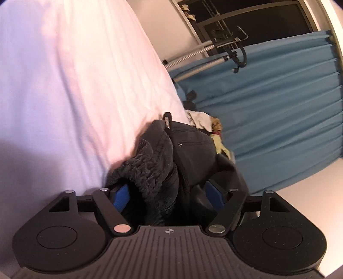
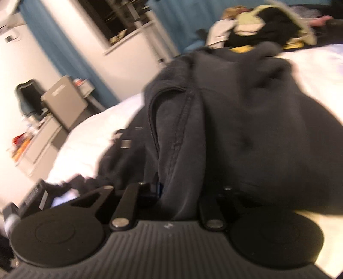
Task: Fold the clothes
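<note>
A dark charcoal garment with a ribbed elastic band and a zip pull is bunched between the blue pads of my left gripper, which is shut on it over the white bed sheet. In the right wrist view the same dark garment drapes across the white bed, blurred. My right gripper is shut on a fold of it; the fingertips are hidden under the cloth.
A pile of other clothes lies at the far end of the bed, also seen in the left wrist view. Blue curtains, a clothes rack, a window, and a cluttered desk beside the bed.
</note>
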A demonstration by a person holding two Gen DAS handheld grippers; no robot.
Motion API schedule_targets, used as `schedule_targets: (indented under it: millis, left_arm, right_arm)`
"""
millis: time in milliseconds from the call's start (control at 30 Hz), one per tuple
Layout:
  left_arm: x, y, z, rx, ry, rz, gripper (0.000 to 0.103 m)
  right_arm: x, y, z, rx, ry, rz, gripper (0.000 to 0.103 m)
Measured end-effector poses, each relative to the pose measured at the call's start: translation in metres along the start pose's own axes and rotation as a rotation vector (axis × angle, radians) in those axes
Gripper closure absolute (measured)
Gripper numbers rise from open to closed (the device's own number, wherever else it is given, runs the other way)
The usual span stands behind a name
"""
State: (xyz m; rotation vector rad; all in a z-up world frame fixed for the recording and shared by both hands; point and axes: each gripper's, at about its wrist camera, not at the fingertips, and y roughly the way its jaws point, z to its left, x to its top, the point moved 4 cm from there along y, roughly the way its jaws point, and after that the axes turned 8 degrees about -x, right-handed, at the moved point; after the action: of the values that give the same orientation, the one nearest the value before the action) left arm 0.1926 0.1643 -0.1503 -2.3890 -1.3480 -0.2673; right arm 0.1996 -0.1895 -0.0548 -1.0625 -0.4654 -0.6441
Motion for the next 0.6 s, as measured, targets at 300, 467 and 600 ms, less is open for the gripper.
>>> schedule_targets:
  millis: [300,467,600]
  left_arm:
    - [0.014,0.018,0.015,0.050,-0.037,-0.029,0.081]
    - [0.018,0.005,-0.015,0.065,0.064,-0.078,0.091]
    - [0.027,-0.012,-0.063,0.057,0.177,-0.109,0.093]
  right_arm:
    - [-0.026,-0.023,-0.021,0.168,0.107,-0.021,0.036]
    - [-0.039,-0.030,-0.023,0.054,0.085,-0.056,0.081]
    - [-0.055,-0.044,-0.018,0.098,0.159,-0.043,0.086]
